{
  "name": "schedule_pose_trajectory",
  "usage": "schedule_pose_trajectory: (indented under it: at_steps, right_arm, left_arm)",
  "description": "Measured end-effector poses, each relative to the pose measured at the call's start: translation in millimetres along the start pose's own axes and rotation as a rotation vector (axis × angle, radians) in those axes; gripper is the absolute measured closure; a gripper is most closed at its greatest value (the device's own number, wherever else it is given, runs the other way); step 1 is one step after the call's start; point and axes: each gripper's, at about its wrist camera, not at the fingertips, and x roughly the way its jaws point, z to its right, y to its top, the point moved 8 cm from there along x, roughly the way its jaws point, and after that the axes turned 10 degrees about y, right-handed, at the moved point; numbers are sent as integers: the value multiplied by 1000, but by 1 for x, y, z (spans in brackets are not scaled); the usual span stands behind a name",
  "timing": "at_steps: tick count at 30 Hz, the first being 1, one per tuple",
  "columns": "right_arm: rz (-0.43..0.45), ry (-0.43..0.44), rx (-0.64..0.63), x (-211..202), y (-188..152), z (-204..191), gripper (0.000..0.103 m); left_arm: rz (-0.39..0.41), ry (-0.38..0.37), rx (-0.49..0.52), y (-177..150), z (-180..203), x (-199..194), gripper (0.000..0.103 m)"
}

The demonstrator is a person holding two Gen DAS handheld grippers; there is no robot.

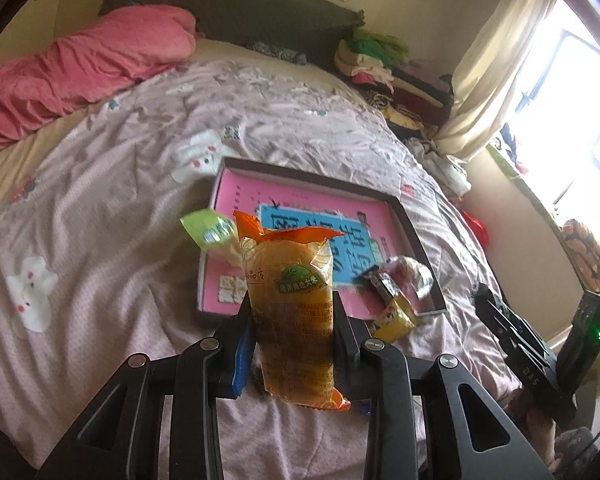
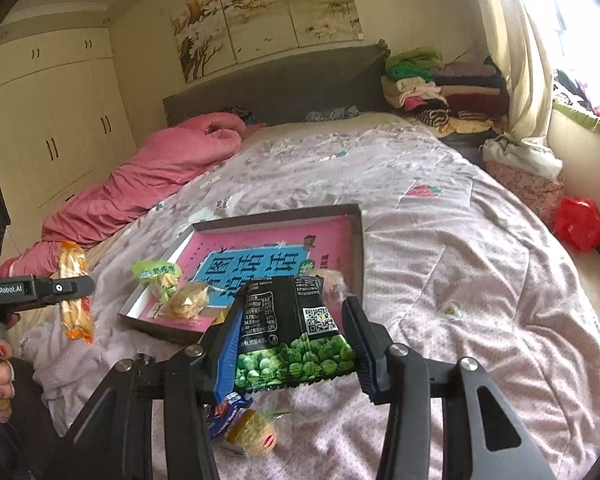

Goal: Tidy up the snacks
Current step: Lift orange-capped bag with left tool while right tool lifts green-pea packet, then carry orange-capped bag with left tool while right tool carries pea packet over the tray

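Left wrist view shows the left gripper [image 1: 294, 322] clamped on an orange packet of rice crackers [image 1: 294, 300], held upright above the bed [image 1: 112, 208] just short of the near edge of the shallow box lid [image 1: 414, 224] that serves as the tray. Inside the tray, a green packet [image 1: 206, 230] sits at its left corner, and a dark wrapper [image 1: 382, 282] with a pale wrapped cake [image 1: 412, 270] lie toward its right corner; a yellow packet [image 1: 396, 318] rests just outside the near rim. So a few snacks are in, and I would judge the job about half done. From the right wrist view, the right gripper [image 2: 290, 346] is closed on a black bag of green peas [image 2: 296, 340], also hovering before the tray's front edge. Below it on the quilt, a blue wrapper [image 2: 226, 412] and a small yellow cake [image 2: 254, 432] wait to be gathered. Around, a pink quilt [image 2: 152, 176] lies along the left, folded clothes [image 2: 428, 88] are stacked by the headboard, and a red bag [image 2: 578, 224] sits on the floor. Nothing blocks the tray, though both arms converge on one small corner.
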Motion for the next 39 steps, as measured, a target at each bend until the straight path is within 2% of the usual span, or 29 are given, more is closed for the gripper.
schedule_pose_trajectory:
  at_steps: [7,15,28,39]
  right_arm:
    - [23,-16,-19,-3,6,1,55]
    - [46,-25,-13,-3,13,3,55]
    - [52,3,-19,15,21,-7,55]
    - [5,17,-35,37,17,-8,55]
  left_arm:
    - [59,29,4,15,-6,-5,70]
    - [75,58,9,24,-10,4,70]
    - [42,75,33,23,-5,32,70]
    - [22,103,79,17,-3,54,70]
